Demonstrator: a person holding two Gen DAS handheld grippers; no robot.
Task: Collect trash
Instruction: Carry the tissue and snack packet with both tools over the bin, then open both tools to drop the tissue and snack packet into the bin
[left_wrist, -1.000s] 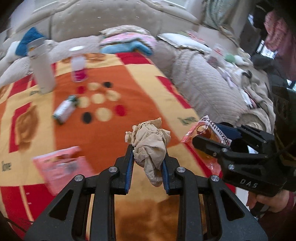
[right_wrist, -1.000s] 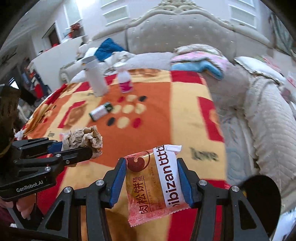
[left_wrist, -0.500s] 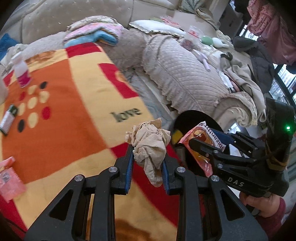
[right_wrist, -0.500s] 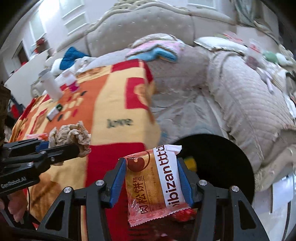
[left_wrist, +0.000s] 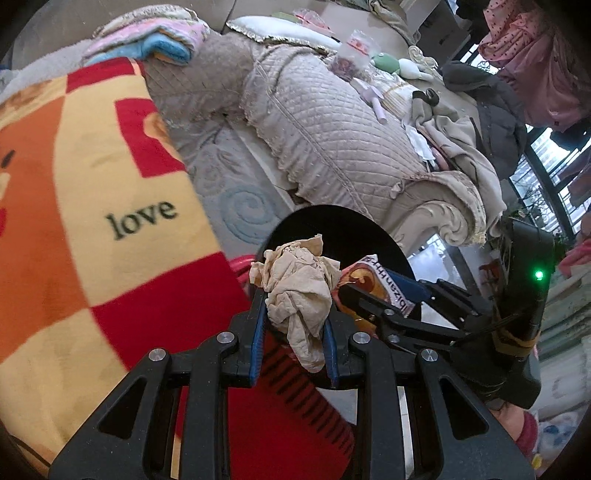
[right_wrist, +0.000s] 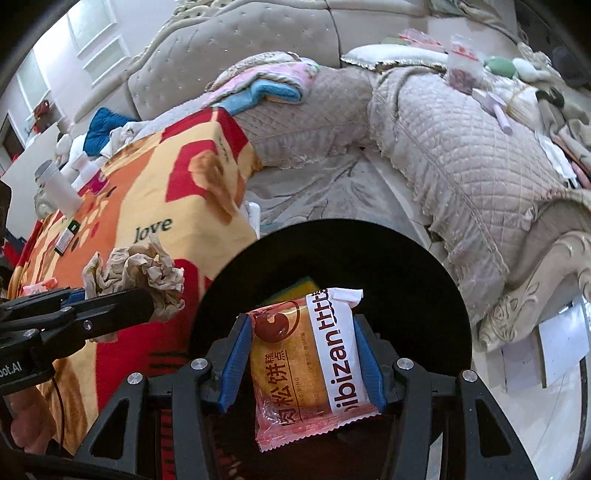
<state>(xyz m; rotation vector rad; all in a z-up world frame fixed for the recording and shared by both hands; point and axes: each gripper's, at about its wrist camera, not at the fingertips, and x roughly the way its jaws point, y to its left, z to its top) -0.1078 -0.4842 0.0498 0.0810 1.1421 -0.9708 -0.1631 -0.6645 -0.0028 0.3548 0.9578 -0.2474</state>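
Note:
My left gripper (left_wrist: 295, 295) is shut on a crumpled beige paper wad (left_wrist: 299, 284), hanging over the near rim of a black trash bin (left_wrist: 332, 225) with a red slotted side. In the right wrist view the same wad (right_wrist: 136, 273) shows at the left in the left gripper (right_wrist: 122, 306), over the blanket's edge beside the bin. My right gripper (right_wrist: 303, 325) is shut on an orange snack packet (right_wrist: 310, 365) with a white printed band, held above the bin's dark mouth (right_wrist: 369, 266). Something yellow and green (right_wrist: 299, 288) lies inside the bin. The packet (left_wrist: 373, 280) also appears in the left wrist view.
An orange, yellow and red blanket (left_wrist: 92, 184) printed "love" covers the table at the left, with a white bottle (right_wrist: 59, 188) and small items at its far end. A quilted beige sofa (left_wrist: 332, 129) with clothes and clutter runs behind and to the right. A grey rug (left_wrist: 229, 184) lies between.
Both grippers swung right from over the blanket to the black bin and tipped downward, each still holding its trash. The bottles on the blanket slid out of the left wrist view.

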